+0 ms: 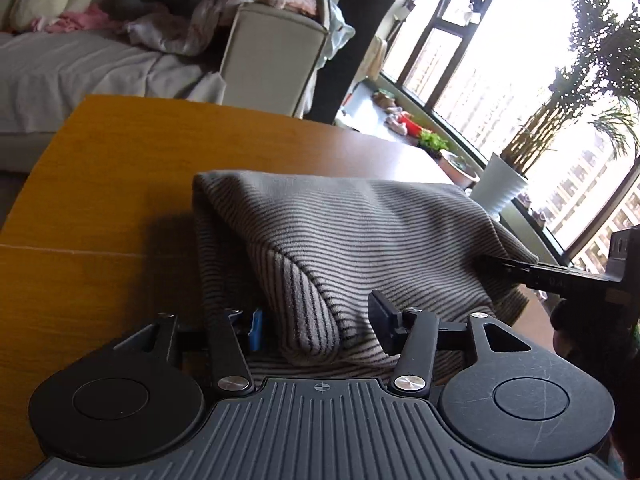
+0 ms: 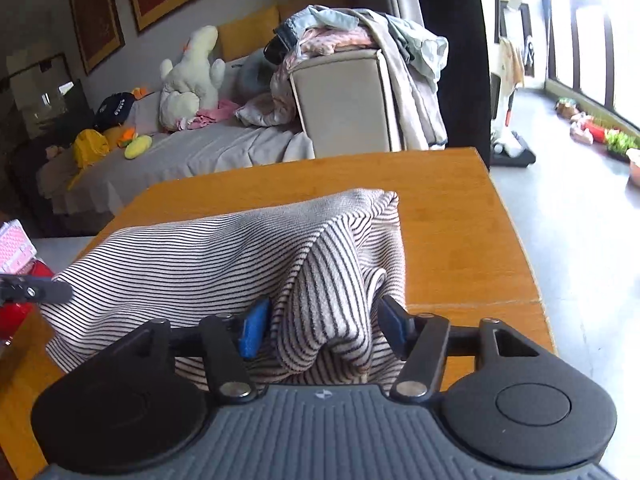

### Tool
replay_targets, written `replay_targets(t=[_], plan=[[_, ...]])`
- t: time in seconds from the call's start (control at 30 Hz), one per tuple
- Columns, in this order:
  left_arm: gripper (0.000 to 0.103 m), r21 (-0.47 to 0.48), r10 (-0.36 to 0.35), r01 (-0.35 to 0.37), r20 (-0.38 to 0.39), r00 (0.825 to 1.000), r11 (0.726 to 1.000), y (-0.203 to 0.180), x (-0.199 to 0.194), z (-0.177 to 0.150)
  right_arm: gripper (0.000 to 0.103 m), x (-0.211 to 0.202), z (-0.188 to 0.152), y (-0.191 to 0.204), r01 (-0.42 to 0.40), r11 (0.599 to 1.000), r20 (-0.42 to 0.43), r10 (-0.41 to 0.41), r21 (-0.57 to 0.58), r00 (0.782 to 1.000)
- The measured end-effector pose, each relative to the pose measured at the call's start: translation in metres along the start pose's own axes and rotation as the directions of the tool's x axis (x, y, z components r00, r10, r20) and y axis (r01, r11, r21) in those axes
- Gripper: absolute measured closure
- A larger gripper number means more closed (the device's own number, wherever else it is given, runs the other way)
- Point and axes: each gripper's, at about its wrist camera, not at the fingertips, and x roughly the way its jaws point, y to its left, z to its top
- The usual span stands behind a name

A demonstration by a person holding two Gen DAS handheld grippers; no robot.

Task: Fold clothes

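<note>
The striped garment (image 1: 340,236) lies bunched on the orange wooden worktop (image 1: 108,208), near its right edge, already doubled over on itself. It looks like a soft, light knit that sags wherever it is unsupported and would likely slide easily on the smooth wood, so a pinch on a single layer would probably just pull that layer loose. Better holds are the thick folded corners at the near edge, one on each side, where several layers stack. The left gripper (image 1: 316,326) has its fingers apart with a rolled corner of the cloth between them; the blue pad (image 1: 256,328) seems clear of the fabric, though the cloth hides part of it. The right gripper (image 2: 320,330) likewise has its fingers spread around a hanging fold, with a slight gap showing at each pad, so neither appears to clamp anything. In each wrist view the other gripper shows only as a dark tip at the frame edge. The garment's underside, its sleeves and collar are hidden within the folds, so what kind of garment it is cannot be told.
</note>
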Motion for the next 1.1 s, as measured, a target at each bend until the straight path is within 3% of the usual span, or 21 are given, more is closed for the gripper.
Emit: replay_targets(t=[0.07, 0.17, 0.2, 0.27, 0.3, 0.37, 0.47, 0.5, 0.6, 0.77, 0.87, 1.1], plan=[[0.034, 0.030, 0.021, -0.023, 0.057, 0.998, 0.999, -0.008, -0.015, 0.004, 0.035, -0.006, 0.006, 0.007, 0.036, 0.998, 0.039, -0.034, -0.058, 0.999], [0.033, 0.044, -0.005, 0.000, 0.119, 0.993, 0.999, -0.020, -0.030, 0.007, 0.036, -0.016, 0.015, 0.019, 0.076, 0.987, 0.125, -0.059, -0.140, 0.990], [0.033, 0.045, -0.023, 0.017, 0.126, 0.992, 0.999, -0.024, -0.032, 0.008, 0.039, -0.020, 0.019, 0.024, 0.089, 0.982, 0.156, -0.063, -0.167, 0.986], [0.033, 0.033, -0.077, 0.074, 0.103, 0.992, 0.997, -0.029, -0.028, 0.008, 0.055, -0.018, 0.027, 0.029, 0.037, 0.983, 0.158, -0.009, -0.178, 0.987], [0.033, 0.020, -0.099, 0.098, 0.082, 0.992, 0.995, -0.029, -0.022, 0.006, 0.055, -0.017, 0.031, 0.032, 0.011, 0.983, 0.159, 0.019, -0.184, 0.987], [0.034, -0.024, -0.130, 0.131, 0.024, 0.991, 0.991, -0.027, -0.004, 0.002, 0.055, -0.001, 0.035, 0.034, -0.040, 0.985, 0.098, 0.057, -0.166, 0.994], [0.037, -0.077, -0.120, 0.117, -0.041, 0.992, 0.990, -0.018, 0.023, -0.006, 0.055, 0.030, 0.023, 0.030, -0.024, 0.984, -0.004, 0.023, -0.178, 1.000], [0.041, -0.085, -0.113, 0.109, -0.047, 0.992, 0.990, -0.014, 0.029, -0.007, 0.055, 0.032, 0.016, 0.030, -0.018, 0.981, 0.006, 0.020, -0.191, 1.000], [0.041, -0.108, -0.119, 0.115, -0.035, 0.992, 0.987, -0.003, 0.033, 0.000, 0.055, 0.028, 0.002, 0.035, -0.013, 0.976, 0.021, 0.018, -0.216, 1.000], [0.041, -0.150, -0.126, 0.120, -0.030, 0.992, 0.981, 0.014, 0.054, 0.021, 0.053, 0.009, -0.012, 0.040, -0.090, 0.985, -0.003, 0.090, -0.145, 0.996], [0.041, -0.175, -0.111, 0.106, -0.018, 0.994, 0.979, 0.020, 0.065, 0.035, 0.046, -0.004, -0.023, 0.049, -0.161, 0.980, -0.025, 0.159, -0.117, 0.987], [0.038, -0.139, -0.055, 0.056, 0.011, 0.998, 0.989, 0.014, 0.075, 0.049, 0.040, -0.022, -0.031, 0.075, -0.214, 0.962, -0.054, 0.208, -0.170, 0.977]])
